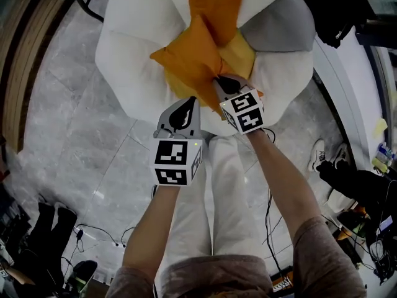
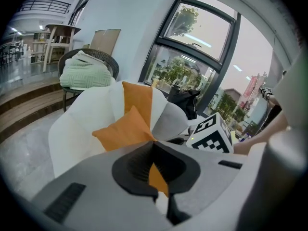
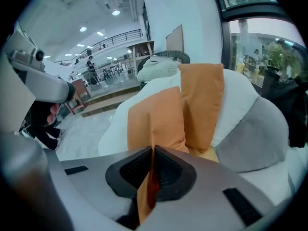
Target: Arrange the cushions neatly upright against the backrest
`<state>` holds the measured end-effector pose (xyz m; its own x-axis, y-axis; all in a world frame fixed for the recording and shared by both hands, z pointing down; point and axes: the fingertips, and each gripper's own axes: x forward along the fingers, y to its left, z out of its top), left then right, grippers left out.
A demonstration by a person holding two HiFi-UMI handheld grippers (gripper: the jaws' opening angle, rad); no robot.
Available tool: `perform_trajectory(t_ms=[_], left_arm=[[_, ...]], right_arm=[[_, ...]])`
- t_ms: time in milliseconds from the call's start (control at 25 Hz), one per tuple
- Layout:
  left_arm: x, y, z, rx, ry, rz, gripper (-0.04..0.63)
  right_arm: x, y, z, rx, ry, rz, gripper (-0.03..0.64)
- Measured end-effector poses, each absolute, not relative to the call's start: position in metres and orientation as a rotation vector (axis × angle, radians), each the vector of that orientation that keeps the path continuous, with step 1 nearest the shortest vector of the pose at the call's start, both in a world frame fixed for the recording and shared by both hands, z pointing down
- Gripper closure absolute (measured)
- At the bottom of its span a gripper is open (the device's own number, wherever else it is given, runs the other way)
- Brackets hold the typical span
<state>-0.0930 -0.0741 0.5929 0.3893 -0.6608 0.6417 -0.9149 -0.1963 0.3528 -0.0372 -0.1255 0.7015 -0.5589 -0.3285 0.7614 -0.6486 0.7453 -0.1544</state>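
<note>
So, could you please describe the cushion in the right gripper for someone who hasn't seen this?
Find the white petal-shaped armchair. In front of its orange back strip is an orange cushion, corner clamped in the right gripper. The grey cushion beside it is untouched.

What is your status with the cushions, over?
Left gripper and right gripper both shut on orange cushion. It sits tilted, not yet set against backrest. Yellow cushion beneath, grey cushion beside; nothing blocks.

Bright, even daylight from the tall window [image 2: 202, 57]; fisheye curving and dark corners, foreground blurred
</note>
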Motion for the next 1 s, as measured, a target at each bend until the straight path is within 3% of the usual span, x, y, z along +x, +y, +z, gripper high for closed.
perform_trajectory(t_ms=[520, 1000], left_arm=[[-0.049, -0.115, 0.531, 2.039, -1.291, 0.456, 0.591], [0.003, -0.158, 0.513, 2.098, -1.239, 0.483, 0.591]], right_arm=[[0.023, -0.172, 0.583, 1.099, -2.257, 0.632, 0.584], [0.101, -0.224, 0.538, 1.411, -2.263, 0.688, 0.592]])
